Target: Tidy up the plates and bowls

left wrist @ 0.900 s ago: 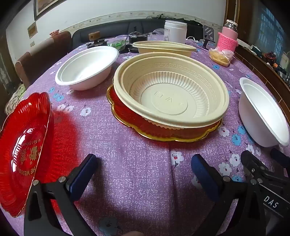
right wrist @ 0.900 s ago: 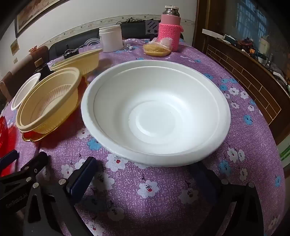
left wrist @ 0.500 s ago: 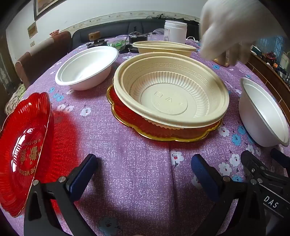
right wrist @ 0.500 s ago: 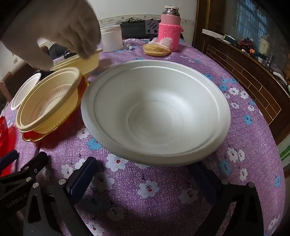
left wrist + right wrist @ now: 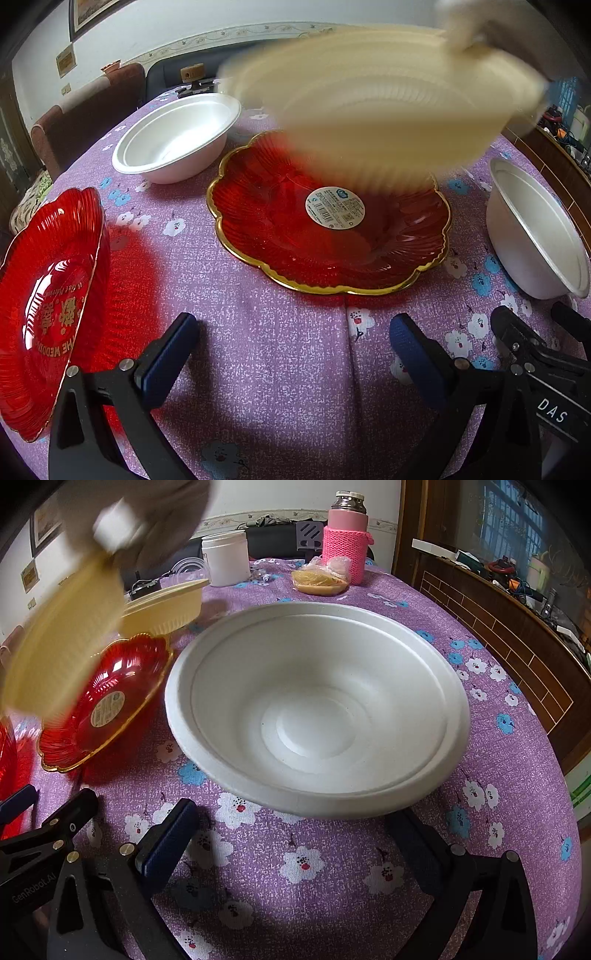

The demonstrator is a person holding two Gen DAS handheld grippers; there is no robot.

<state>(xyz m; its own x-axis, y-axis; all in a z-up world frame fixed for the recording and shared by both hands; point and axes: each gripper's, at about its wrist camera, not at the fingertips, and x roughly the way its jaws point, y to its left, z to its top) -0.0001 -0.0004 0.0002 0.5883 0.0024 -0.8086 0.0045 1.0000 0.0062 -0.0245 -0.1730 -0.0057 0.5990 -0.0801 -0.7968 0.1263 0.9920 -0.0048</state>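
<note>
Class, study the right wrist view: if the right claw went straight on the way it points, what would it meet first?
Probably the white bowl, directly ahead of the open right claw; exact depth is unclear.

A purple floral tablecloth carries a gold-rimmed red plate centrally, white bowls at ten and three o'clock.

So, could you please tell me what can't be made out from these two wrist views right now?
- Beige bowl, both views: motion blur hides its pattern and tilt.
- Gloved hand lifting it: blurred and cut off by the top edge; the grip is unclear.
- Gold-rimmed red plate, left wrist view: far rim hidden behind the bowl; label too small to read.
- Red plate at left: cut off by the frame edge.
</note>
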